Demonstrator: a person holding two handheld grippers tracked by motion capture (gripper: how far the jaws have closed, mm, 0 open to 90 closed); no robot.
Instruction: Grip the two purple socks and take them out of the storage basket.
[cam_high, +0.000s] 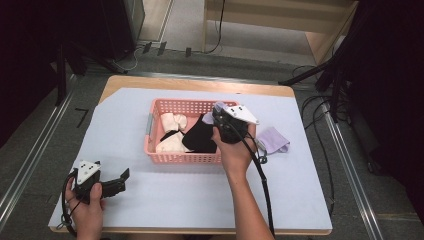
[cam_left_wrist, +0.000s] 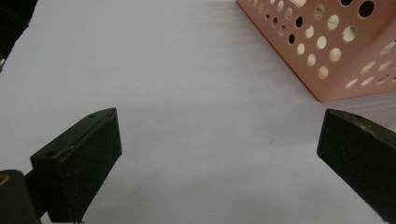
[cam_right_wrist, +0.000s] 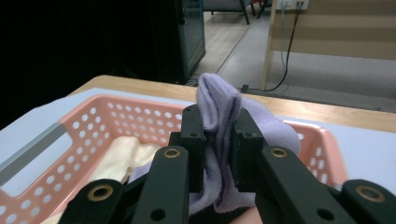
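Right claw (cam_right_wrist: 218, 140) clenched on a lilac sock (cam_right_wrist: 219, 100), held above the right end of the pink basket (cam_high: 150, 145) at mid-worktop (cam_high: 175, 200). Basket holds cream socks (cam_high: 172, 122) and a black cloth (cam_high: 200, 136); second lilac sock (cam_high: 272, 139) lies just right of it. Left claw (cam_left_wrist: 219, 154) released, nothing between jaws, at near-left.
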